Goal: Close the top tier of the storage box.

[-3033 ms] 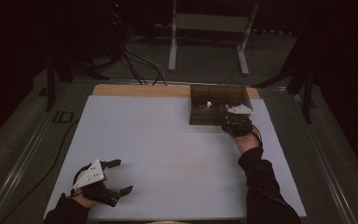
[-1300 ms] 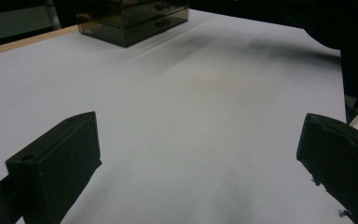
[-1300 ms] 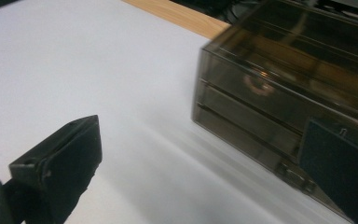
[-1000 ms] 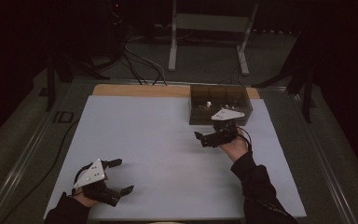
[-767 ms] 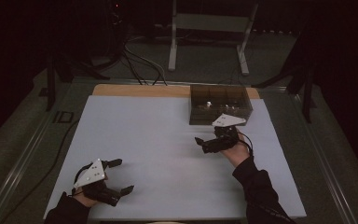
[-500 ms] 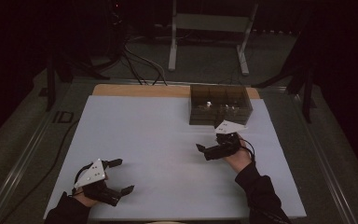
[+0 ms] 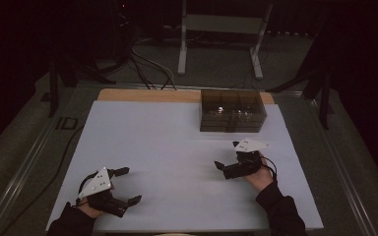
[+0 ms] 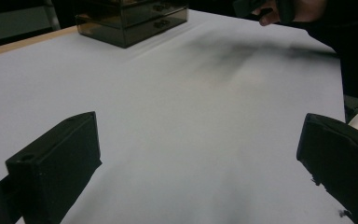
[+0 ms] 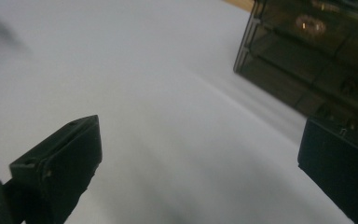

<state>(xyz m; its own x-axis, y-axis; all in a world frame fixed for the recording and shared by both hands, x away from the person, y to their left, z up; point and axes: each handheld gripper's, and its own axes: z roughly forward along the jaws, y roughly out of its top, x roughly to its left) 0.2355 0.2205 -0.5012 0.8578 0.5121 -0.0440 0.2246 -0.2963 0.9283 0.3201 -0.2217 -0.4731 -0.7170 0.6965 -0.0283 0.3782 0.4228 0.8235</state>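
A smoky see-through drawer box point(image 7: 232, 110) stands at the far right of the white mat point(image 7: 167, 137). My right gripper point(image 7: 226, 155) hovers over the mat a short way in front of the box, open and empty, jaws pointing left. In the right gripper view its jaws point(image 9: 196, 163) stand wide apart over bare mat, with the drawer box point(image 9: 317, 60) at upper right. My left gripper point(image 7: 130, 185) rests near the front left corner of the mat, open and holding nothing. The left gripper view has its jaws point(image 8: 191, 158) spread above the mat, with the box point(image 8: 130, 18) far off.
A wooden strip point(image 7: 142, 95) edges the mat at the back. Beyond the table are a cable bundle point(image 7: 145, 64) and a metal stand point(image 7: 216, 29) on the dark floor. The person's right hand point(image 8: 284, 9) appears at the top of the left gripper view.
My right gripper has drawn back from the drawer box toward the person and turned its jaws leftward. The left gripper has stayed put.
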